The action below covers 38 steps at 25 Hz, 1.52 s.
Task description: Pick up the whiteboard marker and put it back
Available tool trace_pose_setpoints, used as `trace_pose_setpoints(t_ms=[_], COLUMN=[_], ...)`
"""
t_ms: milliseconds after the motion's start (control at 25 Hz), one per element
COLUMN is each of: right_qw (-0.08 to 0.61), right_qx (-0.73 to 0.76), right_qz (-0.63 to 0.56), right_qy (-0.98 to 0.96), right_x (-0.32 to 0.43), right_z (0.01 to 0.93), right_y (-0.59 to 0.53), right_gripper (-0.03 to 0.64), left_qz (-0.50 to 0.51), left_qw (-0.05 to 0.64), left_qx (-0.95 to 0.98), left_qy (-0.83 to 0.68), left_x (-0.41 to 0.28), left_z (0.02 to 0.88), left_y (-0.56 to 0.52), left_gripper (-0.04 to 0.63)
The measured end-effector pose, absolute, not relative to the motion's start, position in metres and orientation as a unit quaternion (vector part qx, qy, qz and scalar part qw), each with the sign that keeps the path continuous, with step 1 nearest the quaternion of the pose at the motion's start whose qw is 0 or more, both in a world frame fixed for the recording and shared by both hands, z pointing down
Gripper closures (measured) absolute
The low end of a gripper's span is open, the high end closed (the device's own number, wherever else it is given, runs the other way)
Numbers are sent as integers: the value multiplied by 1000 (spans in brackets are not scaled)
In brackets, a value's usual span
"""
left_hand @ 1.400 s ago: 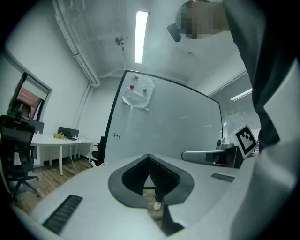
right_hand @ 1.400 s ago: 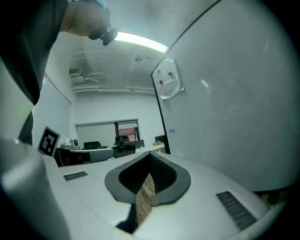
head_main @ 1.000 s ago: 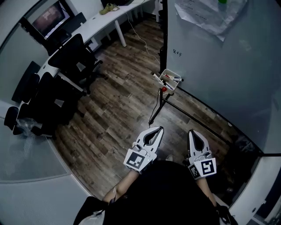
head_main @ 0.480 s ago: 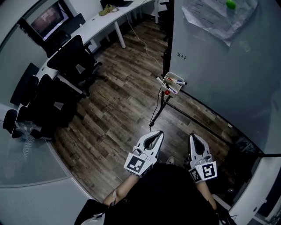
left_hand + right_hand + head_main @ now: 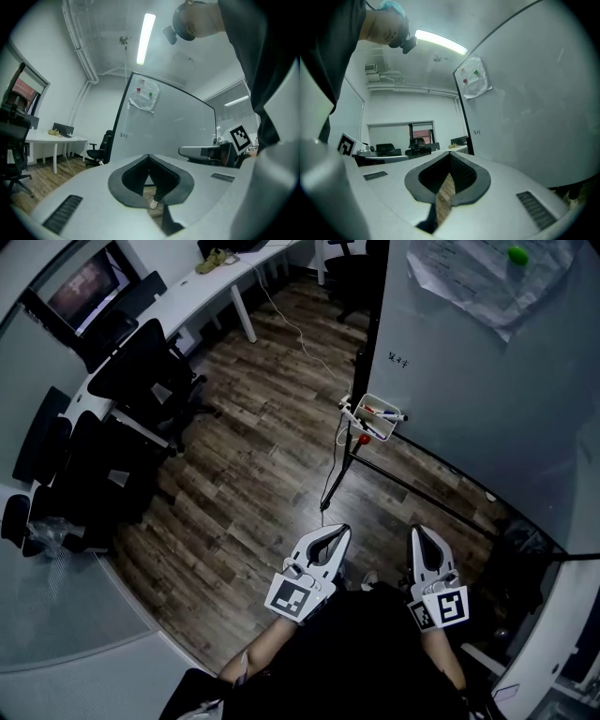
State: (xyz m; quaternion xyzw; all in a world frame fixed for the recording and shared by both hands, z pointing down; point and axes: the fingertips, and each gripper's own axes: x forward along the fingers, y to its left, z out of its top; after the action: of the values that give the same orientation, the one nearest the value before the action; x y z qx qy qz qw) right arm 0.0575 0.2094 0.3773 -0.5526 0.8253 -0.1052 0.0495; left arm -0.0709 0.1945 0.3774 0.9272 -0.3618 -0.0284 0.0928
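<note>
- Left gripper (image 5: pixel 335 530): white two-jaw claw, jaws closed tip to tip, nothing held; only dark wood-plank floor (image 5: pixel 253 474) shows through gap.
- Right gripper (image 5: pixel 418 531): same build, jaws together, empty.
- Whiteboard marker (image 5: pixel 388 414): slim pale barrel, dark end. Lies with other markers in small white open tray (image 5: pixel 359 401) at lower left corner of large pale whiteboard (image 5: pixel 487 381). One end pokes past tray's board-side rim.
- Long axis seems to run roughly along board's bottom edge.
- Tray well ahead, between lines of both claws; neither clearly nearer.
- Judgement: approach first, then open jaws and grasp across barrel.
</note>
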Motion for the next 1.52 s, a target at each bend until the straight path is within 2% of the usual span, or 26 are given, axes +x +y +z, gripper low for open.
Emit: trace_pose_setpoints(t_ms=[520,1520], right_qw=[43,33], right_qx=[-573,-500], right_qz=[-115,-124], right_qy=[810,856], right_x=[71,129], right_z=[388,406], right_y=[182,87], right_gripper=[603,603], left_qz=[-22,-15], left_qw=[100,93], left_qx=[926,894], left_qy=[-363,-438], left_x=[-76,4], left_z=[386,394], left_y=[164,80], left_gripper=[588,588])
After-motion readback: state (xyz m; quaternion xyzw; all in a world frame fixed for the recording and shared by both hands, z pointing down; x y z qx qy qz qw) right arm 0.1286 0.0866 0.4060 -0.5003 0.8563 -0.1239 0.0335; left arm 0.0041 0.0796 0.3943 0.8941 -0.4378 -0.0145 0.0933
